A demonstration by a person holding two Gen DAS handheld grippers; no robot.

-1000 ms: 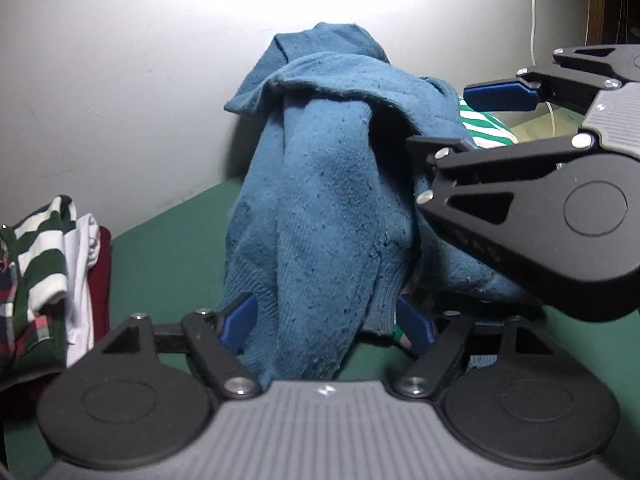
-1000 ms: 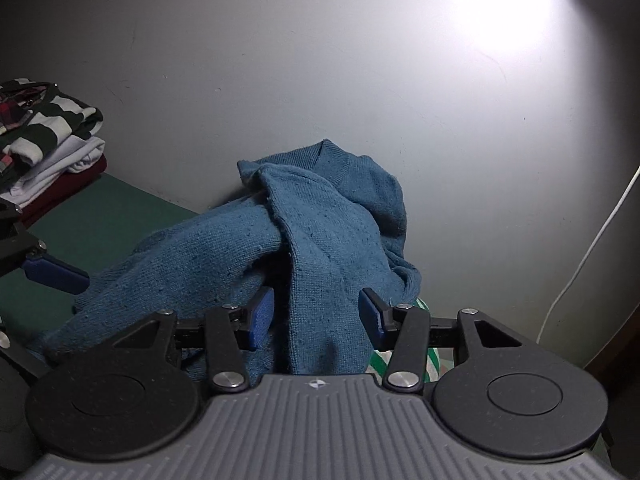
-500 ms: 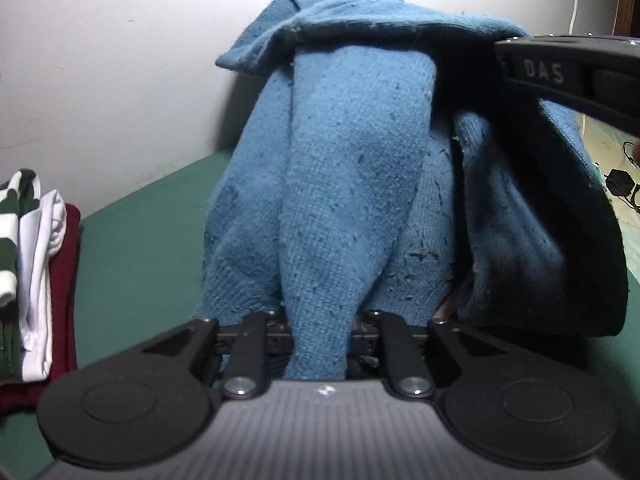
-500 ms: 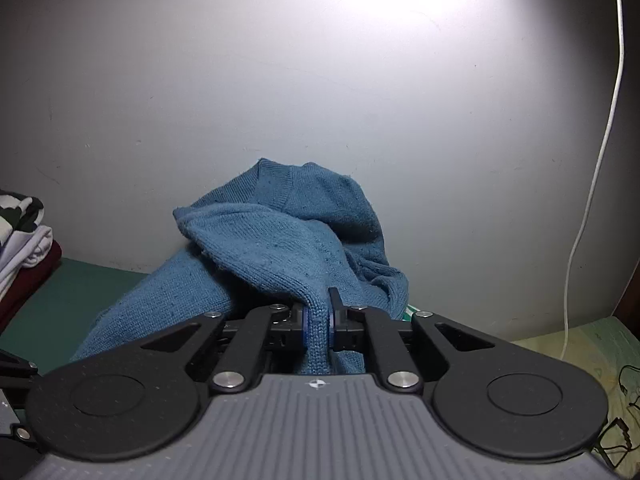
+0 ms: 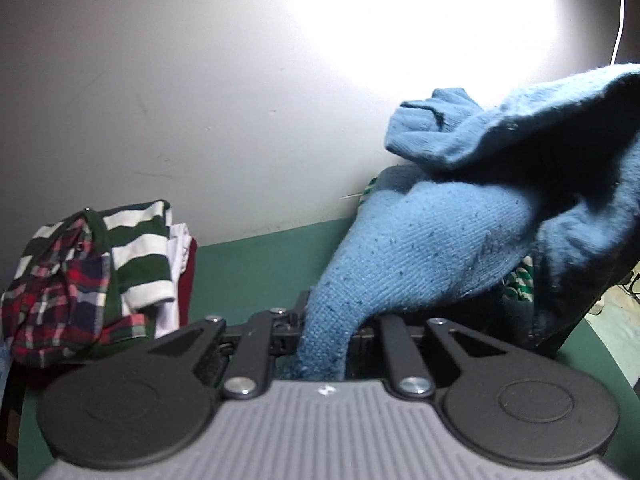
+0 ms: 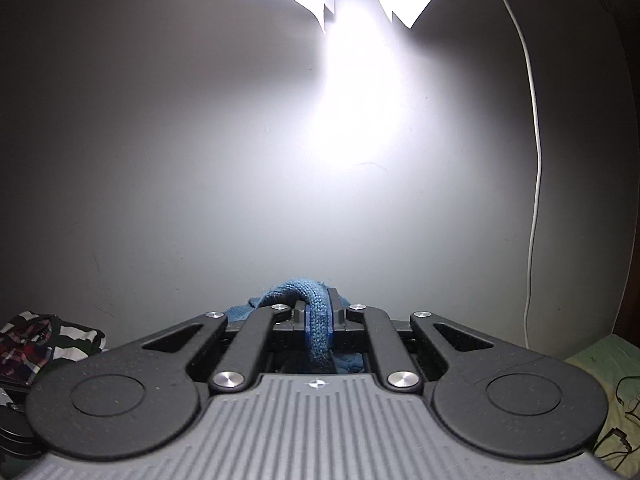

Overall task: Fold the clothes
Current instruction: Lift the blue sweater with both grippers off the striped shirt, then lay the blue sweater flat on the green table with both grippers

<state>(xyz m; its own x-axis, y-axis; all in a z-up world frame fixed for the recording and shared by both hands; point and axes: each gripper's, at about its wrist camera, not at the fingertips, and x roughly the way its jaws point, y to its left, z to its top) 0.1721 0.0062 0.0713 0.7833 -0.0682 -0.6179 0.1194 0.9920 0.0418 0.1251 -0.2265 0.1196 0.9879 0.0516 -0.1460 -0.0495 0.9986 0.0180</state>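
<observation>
My left gripper (image 5: 325,334) is clamped on a thick fold of the blue knitted sweater (image 5: 440,248), and the fabric rises out of the jaws up and to the right, bunched and draped above the green table surface (image 5: 260,264). My right gripper (image 6: 318,322) pinches a narrow ribbed edge of the same sweater (image 6: 318,312); the knit loops up over the fingers and a bit more blue shows just beyond the tips. Through the right wrist view I mostly see the pale grey wall (image 6: 160,160), with a bright lamp glare high up and a thin white cable (image 6: 534,160) running down the right side. Far left on the table sits a stack of folded clothes (image 5: 100,272), a red plaid shirt on top of a green-and-white striped one, with white and dark red layers beneath. A bit of green-and-white striped cloth (image 5: 520,284) peeks out under the sweater on the right.
</observation>
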